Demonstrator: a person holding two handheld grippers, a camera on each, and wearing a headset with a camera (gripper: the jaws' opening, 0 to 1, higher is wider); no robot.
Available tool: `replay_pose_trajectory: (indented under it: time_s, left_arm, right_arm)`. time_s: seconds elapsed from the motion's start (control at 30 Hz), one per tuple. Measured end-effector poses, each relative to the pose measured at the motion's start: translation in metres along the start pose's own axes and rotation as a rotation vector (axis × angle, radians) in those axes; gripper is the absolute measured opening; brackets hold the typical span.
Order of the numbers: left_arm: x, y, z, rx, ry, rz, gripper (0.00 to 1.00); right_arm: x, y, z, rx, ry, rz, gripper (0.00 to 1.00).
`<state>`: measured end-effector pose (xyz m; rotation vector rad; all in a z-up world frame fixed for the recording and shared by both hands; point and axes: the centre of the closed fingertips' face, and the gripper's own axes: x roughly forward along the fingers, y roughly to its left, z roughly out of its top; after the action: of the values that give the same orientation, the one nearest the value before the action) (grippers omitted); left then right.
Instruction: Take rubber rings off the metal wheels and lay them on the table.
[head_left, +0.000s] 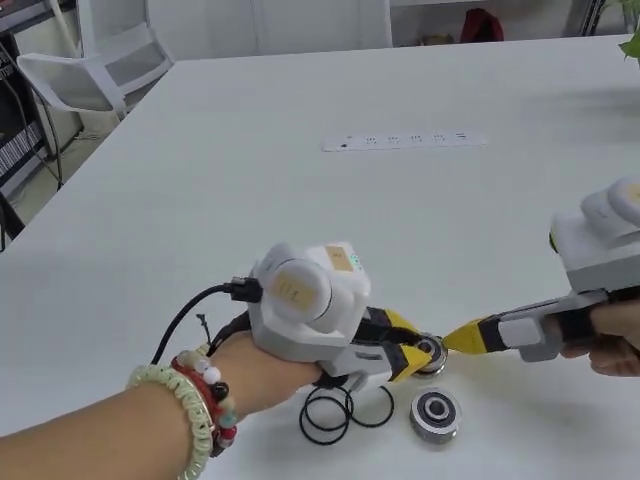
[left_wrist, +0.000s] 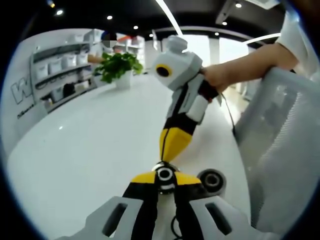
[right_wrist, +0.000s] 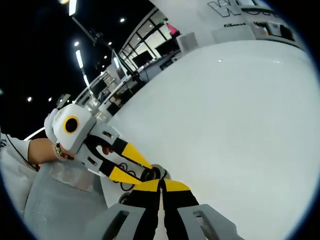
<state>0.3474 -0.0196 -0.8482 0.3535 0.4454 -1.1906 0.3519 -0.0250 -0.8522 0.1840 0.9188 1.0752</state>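
Lower centre-right of the head view: metal wheel (head_left: 431, 352) clamped between the left gripper (head_left: 415, 358) jaws, judged a brace so its ring can be pulled off. Right gripper (head_left: 458, 339) has its jaws pressed together, tips at the wheel's rim; whether rubber is pinched, cannot tell. Below lie loose rubber rings (head_left: 345, 408), beside a second wheel (head_left: 435, 414). Wall lettering (left_wrist: 19, 92) starts "W" — rest unreadable.

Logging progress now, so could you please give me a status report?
Left tool shut on wheel. Right tool shut, tips at that wheel. Loose rings on table beside second wheel.
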Motion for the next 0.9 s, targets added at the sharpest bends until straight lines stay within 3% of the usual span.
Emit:
replay_pose_trajectory:
  time_s: [0.2,0.4,0.9]
  left_arm:
    - [-0.001,0.001,-0.001,0.032,0.008,0.007,0.12]
    - [-0.003,0.004,-0.003,0.028,0.010,0.014,0.12]
    - [-0.003,0.006,-0.003,0.034,0.006,0.018,0.12]
  right_arm:
    - [0.003,0.004,0.001,-0.025,0.032,-0.033,0.00]
    - [0.007,0.010,0.001,-0.047,0.047,-0.026,0.00]
    - [0.007,0.014,0.003,-0.054,0.038,-0.023,0.00]
